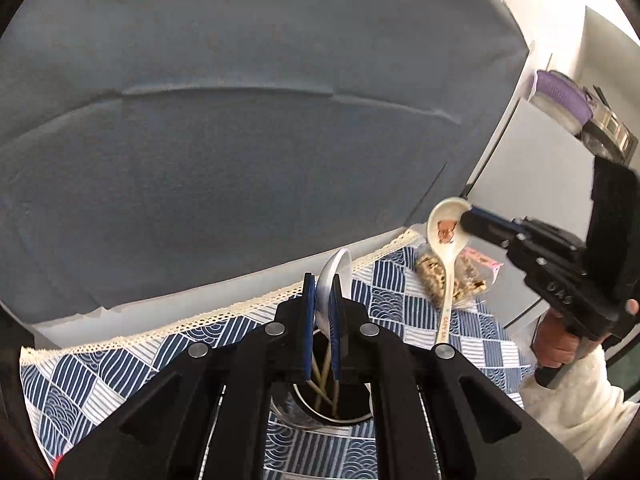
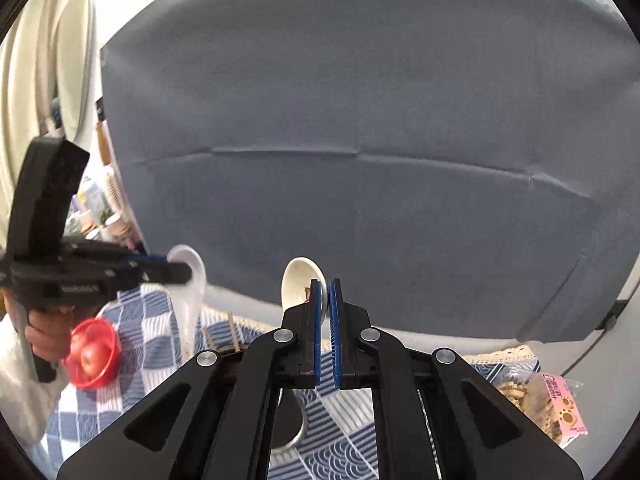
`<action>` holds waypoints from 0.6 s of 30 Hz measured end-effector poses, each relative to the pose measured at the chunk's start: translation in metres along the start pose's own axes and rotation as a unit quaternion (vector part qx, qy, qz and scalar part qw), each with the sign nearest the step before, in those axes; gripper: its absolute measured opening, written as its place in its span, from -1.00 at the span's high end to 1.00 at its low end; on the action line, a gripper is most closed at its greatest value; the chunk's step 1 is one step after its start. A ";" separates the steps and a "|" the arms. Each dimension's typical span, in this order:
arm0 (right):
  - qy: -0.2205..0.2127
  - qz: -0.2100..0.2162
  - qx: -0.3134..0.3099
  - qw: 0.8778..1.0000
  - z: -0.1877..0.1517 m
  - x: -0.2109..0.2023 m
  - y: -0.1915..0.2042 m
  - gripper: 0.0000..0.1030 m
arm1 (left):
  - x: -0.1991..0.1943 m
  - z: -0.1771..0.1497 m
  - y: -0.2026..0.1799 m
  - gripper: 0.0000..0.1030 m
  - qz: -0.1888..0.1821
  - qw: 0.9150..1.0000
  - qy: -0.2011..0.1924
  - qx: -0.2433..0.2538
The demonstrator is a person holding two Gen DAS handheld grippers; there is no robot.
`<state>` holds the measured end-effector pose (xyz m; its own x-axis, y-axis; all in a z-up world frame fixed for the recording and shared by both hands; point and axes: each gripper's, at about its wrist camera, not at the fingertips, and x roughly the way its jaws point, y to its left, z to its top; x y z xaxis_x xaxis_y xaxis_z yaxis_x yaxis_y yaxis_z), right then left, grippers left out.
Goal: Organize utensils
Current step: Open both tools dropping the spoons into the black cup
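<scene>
Glossy ceramic spoons are hanging pinched by their bowls: the left gripper point(image 1: 323, 312) is clamping a white spoon point(image 1: 334, 280) over a steel cup point(image 1: 332, 410) holding chopsticks point(image 1: 326, 380). The right gripper point(image 2: 326, 312) is squeezing a cream spoon point(image 2: 298, 284) above the blue patterned tablecloth point(image 2: 160, 320), before a grey backdrop point(image 2: 360, 100).

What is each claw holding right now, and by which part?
Left claw: white spoon, gripped at the bowl, handle hanging down over the cup. Right claw: cream spoon, also pinched at the bowl edge, handle hanging down.
</scene>
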<state>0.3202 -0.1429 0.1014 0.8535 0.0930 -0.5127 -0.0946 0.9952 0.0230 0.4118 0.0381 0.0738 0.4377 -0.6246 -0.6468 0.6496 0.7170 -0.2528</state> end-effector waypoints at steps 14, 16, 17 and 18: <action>0.026 -0.014 0.006 1.000 -0.024 0.036 0.015 0.85 | 0.020 -0.019 0.008 0.78 0.008 0.999 0.003 0.049; 0.029 -0.010 0.011 0.999 -0.028 0.032 0.011 0.54 | 0.014 -0.023 0.007 0.28 0.017 0.998 -0.004 0.056; 0.026 -0.014 0.015 0.999 -0.029 0.025 0.006 0.38 | 0.009 -0.024 0.007 0.09 0.019 0.998 -0.009 0.057; 0.026 -0.013 0.020 0.999 -0.030 0.021 0.003 0.08 | 0.004 -0.026 0.007 -0.18 0.020 0.998 -0.017 0.058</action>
<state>0.3230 -0.1386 0.0649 0.8280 0.0671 -0.5567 -0.0518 0.9977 0.0432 0.4019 0.0489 0.0513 0.4847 -0.6071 -0.6296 0.6977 0.7025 -0.1403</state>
